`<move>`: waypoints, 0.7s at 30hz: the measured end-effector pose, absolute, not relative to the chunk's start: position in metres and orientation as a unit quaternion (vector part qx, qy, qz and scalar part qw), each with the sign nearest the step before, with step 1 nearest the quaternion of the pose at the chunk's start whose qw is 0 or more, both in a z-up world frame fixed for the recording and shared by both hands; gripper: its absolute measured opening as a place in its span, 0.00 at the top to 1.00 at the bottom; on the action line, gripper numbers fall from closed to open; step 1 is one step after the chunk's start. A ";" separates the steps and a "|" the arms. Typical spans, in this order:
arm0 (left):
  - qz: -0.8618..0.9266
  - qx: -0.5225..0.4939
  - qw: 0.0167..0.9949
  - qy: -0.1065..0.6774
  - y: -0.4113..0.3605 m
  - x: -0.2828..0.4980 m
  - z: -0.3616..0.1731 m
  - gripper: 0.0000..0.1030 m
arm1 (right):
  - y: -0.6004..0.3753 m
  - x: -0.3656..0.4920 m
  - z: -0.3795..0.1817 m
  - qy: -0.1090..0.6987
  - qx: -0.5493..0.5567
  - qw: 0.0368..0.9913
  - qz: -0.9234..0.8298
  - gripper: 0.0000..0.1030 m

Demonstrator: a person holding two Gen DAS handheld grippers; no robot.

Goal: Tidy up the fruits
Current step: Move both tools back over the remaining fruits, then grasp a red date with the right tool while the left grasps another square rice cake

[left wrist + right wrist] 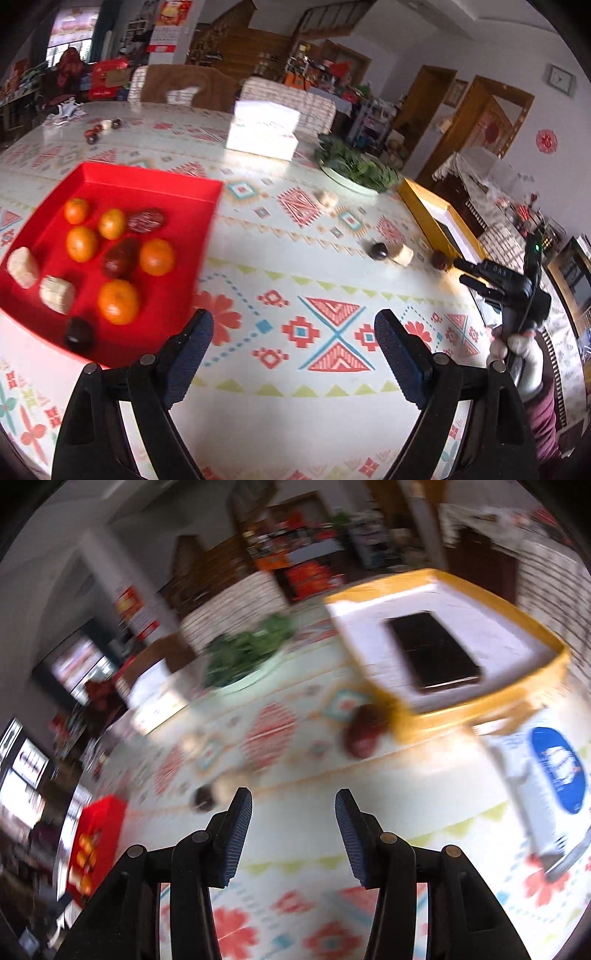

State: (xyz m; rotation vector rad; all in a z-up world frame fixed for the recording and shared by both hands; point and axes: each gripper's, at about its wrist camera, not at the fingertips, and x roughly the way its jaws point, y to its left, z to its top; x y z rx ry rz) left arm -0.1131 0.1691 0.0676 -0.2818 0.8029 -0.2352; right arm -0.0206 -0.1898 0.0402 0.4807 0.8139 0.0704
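In the left wrist view a red tray (155,181) at the left holds several oranges (118,301), dark red fruits (120,256) and pale rice cakes (57,293). My left gripper (293,334) hangs open over bare tablecloth, right of the tray. A dark fruit (379,251), a rice cake (402,254) and a red fruit (440,260) lie beside the yellow box (424,210). My right gripper (469,273) shows there, held by a gloved hand (524,358). In the blurred right wrist view the right gripper (293,803) is open and empty, below a red fruit (364,731) at the yellow box (476,709).
A white tissue box (264,129) and a plate of green leaves (356,168) stand further back. Another rice cake (327,199) lies mid-table and small fruits (94,133) at the far left. A white carton with a blue label (554,794) lies right of the right gripper.
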 end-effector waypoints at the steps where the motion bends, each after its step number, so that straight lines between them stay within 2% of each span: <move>1: -0.117 -0.134 0.903 0.392 0.166 -0.112 0.066 0.14 | -0.199 -0.017 0.038 0.393 0.240 0.888 0.019 0.50; 8: -0.125 -0.117 0.899 0.404 0.150 -0.106 0.061 0.14 | -0.224 0.009 0.027 0.399 0.266 0.877 -0.033 0.50; 21: -0.134 -0.104 0.886 0.432 0.133 -0.095 0.043 0.14 | -0.214 0.033 0.013 0.401 0.269 0.874 -0.040 0.50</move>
